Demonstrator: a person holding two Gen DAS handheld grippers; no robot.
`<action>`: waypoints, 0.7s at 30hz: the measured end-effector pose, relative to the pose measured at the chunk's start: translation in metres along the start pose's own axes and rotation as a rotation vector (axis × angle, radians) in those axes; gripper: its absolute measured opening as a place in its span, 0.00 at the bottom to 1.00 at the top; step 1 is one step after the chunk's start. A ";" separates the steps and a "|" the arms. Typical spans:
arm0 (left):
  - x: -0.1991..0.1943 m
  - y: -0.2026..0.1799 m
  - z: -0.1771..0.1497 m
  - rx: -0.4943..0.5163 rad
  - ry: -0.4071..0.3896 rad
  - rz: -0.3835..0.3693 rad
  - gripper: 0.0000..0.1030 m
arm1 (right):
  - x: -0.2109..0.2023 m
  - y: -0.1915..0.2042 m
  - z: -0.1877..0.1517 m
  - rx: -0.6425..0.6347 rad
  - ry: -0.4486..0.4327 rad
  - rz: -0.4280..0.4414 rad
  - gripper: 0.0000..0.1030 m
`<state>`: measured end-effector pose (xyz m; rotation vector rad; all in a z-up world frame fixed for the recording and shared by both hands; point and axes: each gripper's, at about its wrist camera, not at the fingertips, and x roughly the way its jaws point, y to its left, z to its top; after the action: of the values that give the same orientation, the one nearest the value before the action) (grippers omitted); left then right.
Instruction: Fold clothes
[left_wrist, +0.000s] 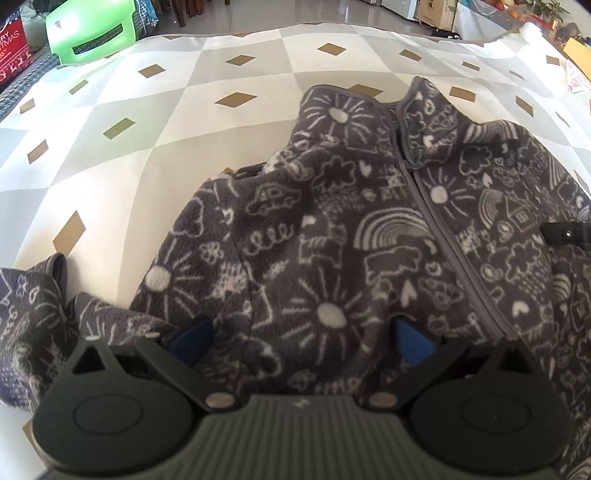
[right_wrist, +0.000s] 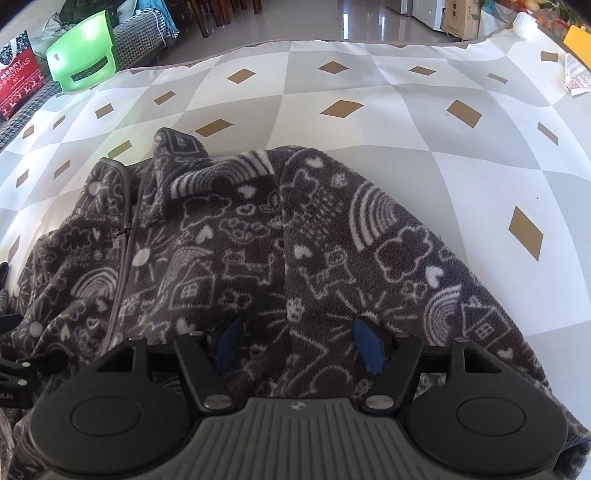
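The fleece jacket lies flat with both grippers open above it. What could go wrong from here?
1. The fleece jacket is thick; the left gripper may pinch only the top layer.
2. One sleeve lies bunched at the side and could be folded in crooked.
3. The right gripper may drag the jacket across the smooth tablecloth.

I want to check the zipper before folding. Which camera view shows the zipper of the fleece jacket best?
The left wrist view. There the zipper runs long and unhidden from the collar down the fleece jacket. The right wrist view shows the zipper only near the left edge, shorter and more squeezed.
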<state>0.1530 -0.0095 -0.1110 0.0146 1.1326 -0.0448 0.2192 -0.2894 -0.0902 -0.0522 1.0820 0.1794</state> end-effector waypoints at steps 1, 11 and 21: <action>0.001 0.003 0.001 -0.006 -0.002 0.009 1.00 | 0.001 -0.001 0.001 0.002 -0.001 -0.014 0.63; 0.009 0.022 0.010 -0.052 -0.019 0.045 1.00 | 0.005 -0.013 0.002 0.067 0.019 -0.130 0.63; -0.003 0.037 0.016 -0.150 -0.031 -0.031 1.00 | -0.003 -0.017 0.000 0.069 0.031 -0.139 0.68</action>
<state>0.1682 0.0274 -0.1019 -0.1372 1.1025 0.0126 0.2204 -0.3063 -0.0881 -0.0677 1.1105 0.0162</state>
